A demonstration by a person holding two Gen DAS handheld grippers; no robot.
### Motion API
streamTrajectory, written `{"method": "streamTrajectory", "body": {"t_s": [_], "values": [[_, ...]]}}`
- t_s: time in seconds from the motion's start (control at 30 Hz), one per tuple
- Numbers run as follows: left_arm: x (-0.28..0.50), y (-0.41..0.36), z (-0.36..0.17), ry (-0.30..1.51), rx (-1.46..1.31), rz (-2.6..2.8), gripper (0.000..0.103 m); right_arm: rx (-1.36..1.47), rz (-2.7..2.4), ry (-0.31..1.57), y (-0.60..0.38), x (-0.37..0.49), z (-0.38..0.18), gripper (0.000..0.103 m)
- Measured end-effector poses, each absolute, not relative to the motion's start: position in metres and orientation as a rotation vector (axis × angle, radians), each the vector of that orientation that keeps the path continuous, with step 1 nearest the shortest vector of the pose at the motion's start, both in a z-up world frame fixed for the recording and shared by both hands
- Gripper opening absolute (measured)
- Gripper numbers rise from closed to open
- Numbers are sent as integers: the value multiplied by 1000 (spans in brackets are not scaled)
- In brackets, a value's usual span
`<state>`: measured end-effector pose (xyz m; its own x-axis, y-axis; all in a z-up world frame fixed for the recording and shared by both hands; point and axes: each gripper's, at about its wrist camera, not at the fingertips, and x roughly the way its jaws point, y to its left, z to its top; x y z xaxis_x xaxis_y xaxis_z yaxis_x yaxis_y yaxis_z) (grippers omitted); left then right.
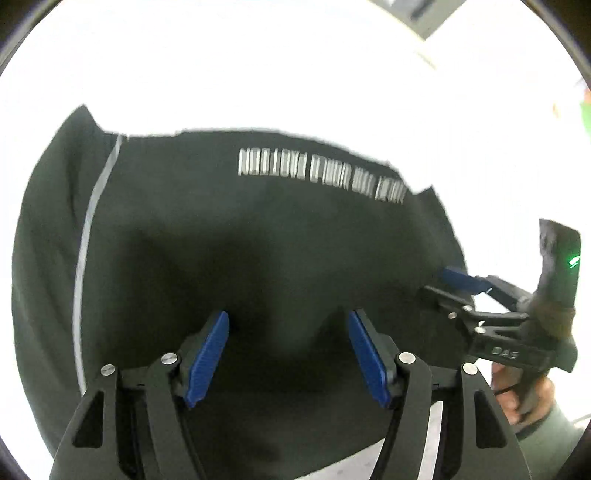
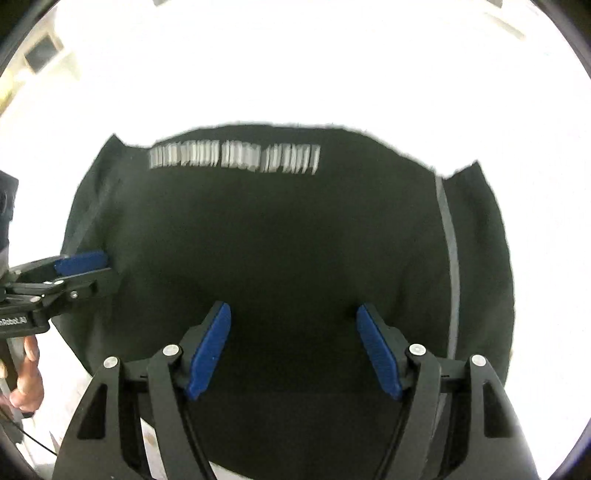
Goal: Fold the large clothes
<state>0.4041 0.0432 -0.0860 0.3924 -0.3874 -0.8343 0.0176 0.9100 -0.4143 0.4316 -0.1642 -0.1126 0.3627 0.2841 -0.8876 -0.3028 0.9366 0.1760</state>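
Observation:
A large black garment [image 1: 240, 240] with a line of white lettering [image 1: 321, 173] and a grey side stripe [image 1: 86, 236] lies spread on a bright white table [image 1: 258, 66]. It also shows in the right wrist view [image 2: 288, 236], stripe on the right [image 2: 448, 236]. My left gripper [image 1: 288, 354] is open and empty, its blue pads over the near part of the cloth. My right gripper [image 2: 293, 350] is open and empty over the cloth too. Each gripper shows in the other's view, the right one [image 1: 454, 284] at the garment's right edge, the left one [image 2: 88, 269] at its left edge.
The white table [image 2: 295, 74] runs on beyond the garment on the far side and both flanks. A grey object [image 1: 421, 14] sits at the far right corner. The person's hands [image 1: 524, 398] hold the gripper handles.

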Motion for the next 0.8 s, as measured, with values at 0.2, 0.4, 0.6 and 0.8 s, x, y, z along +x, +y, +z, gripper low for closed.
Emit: {"method": "streamTrajectory", "body": {"t_s": [0.2,0.4,0.6,0.8], "values": [[469,54,-124,1237,-447,-236,68,68,375,1277,-155,499,-173,75],[478,42,-144,1288,-371,-213,68,22,359,1269,-152,504,-175,77],[435,61,-101,1210,-420,-340,68,-26,465,1151,-168,456,-111,73],[370,60,-110,1285,-363,-419,68,-99,477,1243,-156,397,-139,73]]}}
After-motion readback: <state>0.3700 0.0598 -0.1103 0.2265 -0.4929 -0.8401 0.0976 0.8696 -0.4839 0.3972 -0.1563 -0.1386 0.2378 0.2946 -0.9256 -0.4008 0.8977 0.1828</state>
